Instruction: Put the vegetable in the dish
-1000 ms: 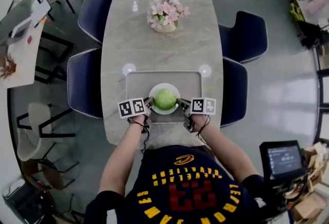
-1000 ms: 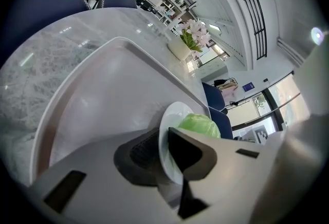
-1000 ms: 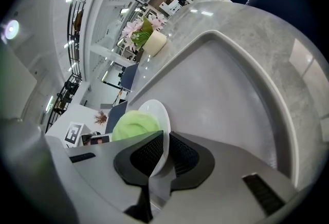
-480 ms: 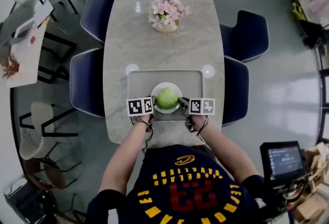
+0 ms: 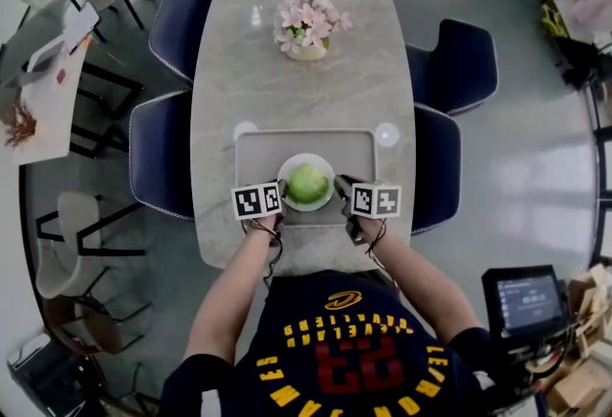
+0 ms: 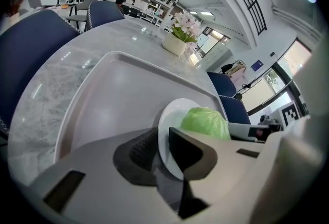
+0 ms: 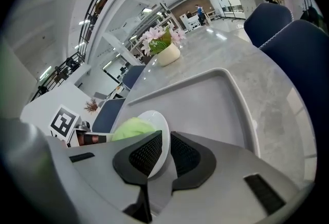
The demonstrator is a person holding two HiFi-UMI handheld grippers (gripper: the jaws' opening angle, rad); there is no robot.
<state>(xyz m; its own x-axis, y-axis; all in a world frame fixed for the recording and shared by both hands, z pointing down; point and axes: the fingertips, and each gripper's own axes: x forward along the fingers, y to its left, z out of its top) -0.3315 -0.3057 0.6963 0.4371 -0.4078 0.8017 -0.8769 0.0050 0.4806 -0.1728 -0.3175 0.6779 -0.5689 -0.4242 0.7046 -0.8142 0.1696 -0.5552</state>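
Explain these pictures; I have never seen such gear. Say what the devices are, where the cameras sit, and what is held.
No robot: a person holds a two-jaw gripper in each hand. One picture comes from a camera on the person's head, looking down; the other two cameras ride on the grippers. On the pale marble table stand a pot of pink flowers and a grey rectangular tray. The left gripper and the right gripper each pinch the rim of a round white plate bearing a round green vegetable.
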